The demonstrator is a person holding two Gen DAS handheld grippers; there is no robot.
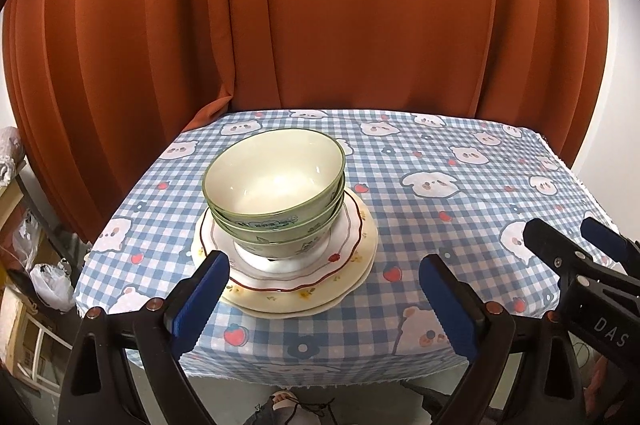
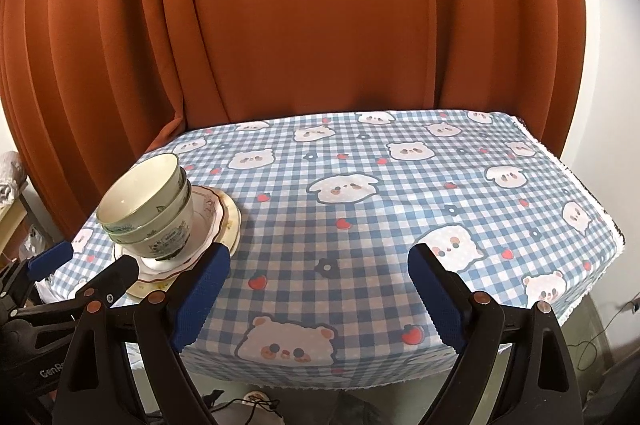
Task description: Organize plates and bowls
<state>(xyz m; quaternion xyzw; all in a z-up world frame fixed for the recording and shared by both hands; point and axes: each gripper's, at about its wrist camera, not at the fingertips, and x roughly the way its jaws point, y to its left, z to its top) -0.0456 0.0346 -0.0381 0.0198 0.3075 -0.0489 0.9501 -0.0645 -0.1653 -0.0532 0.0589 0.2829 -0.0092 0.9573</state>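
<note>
Bowls (image 1: 274, 185), three of them nested and green-rimmed, sit stacked on a pile of plates (image 1: 344, 261) toward the left side of the bench (image 1: 460, 209), which is draped in a blue checked cloth printed with bears and strawberries. The top plate has a wavy red-lined rim; below it lies a cream plate with small flowers, and there seems to be a third under that, though its edge is hard to separate.

Left tongs (image 1: 324, 289) hang at the near edge of the bench with the jaws spread wide, empty, the stack just beyond and between the blue pads (image 1: 200, 301). Right tongs (image 2: 318, 289) are also spread wide and hold nothing, hovering over bare cloth near the front edge, well to the right of the stack. From the right wrist view the bowls (image 2: 144, 209) and plates (image 2: 224, 221) show at far left, just past the left pad. An orange curtain (image 1: 320, 5) hangs behind the bench.
</note>
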